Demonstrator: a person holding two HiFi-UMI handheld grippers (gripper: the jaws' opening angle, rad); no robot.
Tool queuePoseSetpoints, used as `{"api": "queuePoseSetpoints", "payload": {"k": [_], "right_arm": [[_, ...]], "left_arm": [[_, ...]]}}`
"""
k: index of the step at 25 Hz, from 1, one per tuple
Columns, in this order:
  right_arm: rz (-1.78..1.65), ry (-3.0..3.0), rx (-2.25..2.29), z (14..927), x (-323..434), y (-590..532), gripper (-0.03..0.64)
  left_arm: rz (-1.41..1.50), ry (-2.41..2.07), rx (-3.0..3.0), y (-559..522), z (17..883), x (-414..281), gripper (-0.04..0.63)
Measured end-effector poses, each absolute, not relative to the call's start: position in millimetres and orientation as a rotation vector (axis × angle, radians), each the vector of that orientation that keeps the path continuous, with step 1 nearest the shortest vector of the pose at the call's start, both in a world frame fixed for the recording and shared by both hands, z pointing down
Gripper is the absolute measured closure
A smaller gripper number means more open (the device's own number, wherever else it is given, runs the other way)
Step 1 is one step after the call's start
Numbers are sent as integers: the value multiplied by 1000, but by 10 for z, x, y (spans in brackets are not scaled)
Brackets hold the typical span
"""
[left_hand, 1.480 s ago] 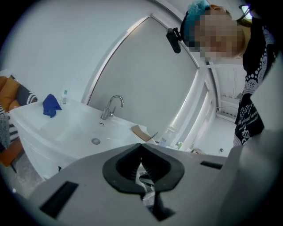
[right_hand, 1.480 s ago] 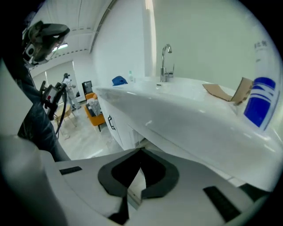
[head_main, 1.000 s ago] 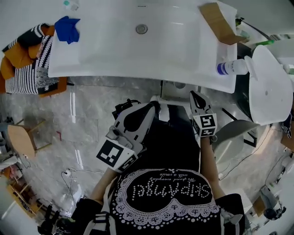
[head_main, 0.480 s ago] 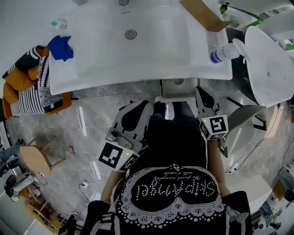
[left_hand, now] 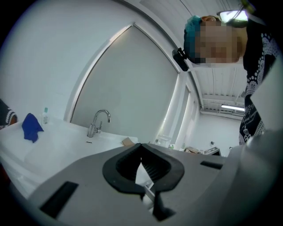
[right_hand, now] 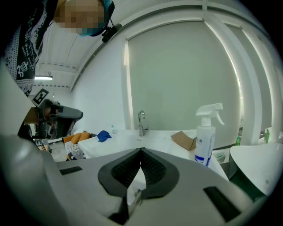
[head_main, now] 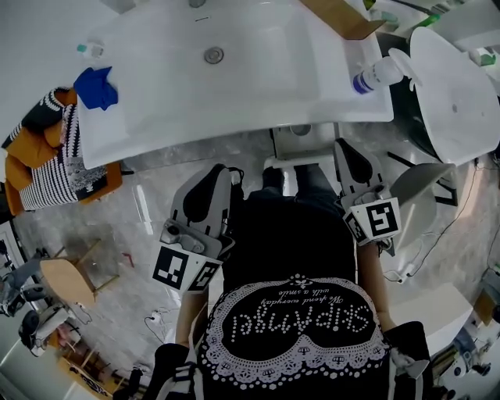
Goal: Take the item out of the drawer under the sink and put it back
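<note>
The white sink fills the top of the head view, with its faucet at the back. A white unit shows just under the sink's front edge; I cannot make out a drawer or an item in it. My left gripper is held in front of my body, below the sink's edge, jaws shut and empty. My right gripper is beside it to the right, also shut with nothing between its pads. Both point toward the sink.
A spray bottle and a piece of cardboard lie on the sink's right end, a blue cloth and a small bottle on its left. A round white lid stands at right, striped and orange cloth at left.
The sink has slid up and tilted in the head view. My left gripper has shifted left, my right gripper has risen and moved slightly right. Both stay shut.
</note>
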State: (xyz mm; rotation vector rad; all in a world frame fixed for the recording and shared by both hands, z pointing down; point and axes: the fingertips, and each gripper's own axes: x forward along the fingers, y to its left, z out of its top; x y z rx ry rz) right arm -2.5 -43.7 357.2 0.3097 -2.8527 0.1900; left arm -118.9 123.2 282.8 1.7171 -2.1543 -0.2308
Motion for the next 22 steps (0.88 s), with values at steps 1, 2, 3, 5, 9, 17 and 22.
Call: {"api": "queuePoseSetpoints", "payload": {"k": [1, 2, 3, 5, 9, 17, 22], "right_arm": [[190, -2862, 312, 3515, -24, -416, 598], [194, -2871, 311, 3459, -19, -399, 598], [208, -2880, 310, 3399, -15, -383, 598], [252, -2895, 309, 3271, -19, -337, 598], [239, -2929, 310, 3081, 7, -285, 598], [133, -2882, 351, 3016, 155, -228, 598], [108, -2877, 377, 2992, 274, -209, 598]], "left_arm": [[-238, -2158, 1716, 1251, 2824, -1208, 591], [-245, -2159, 1714, 1259, 2820, -1222, 591], [-251, -2159, 1712, 1261, 2817, -1232, 591], [-263, -2160, 1713, 1273, 2807, -1250, 591], [-278, -2164, 1723, 1290, 2796, -1290, 591], [-281, -2142, 1768, 1204, 2774, -1252, 591], [-287, -2120, 1798, 1146, 2765, -1178, 591]]}}
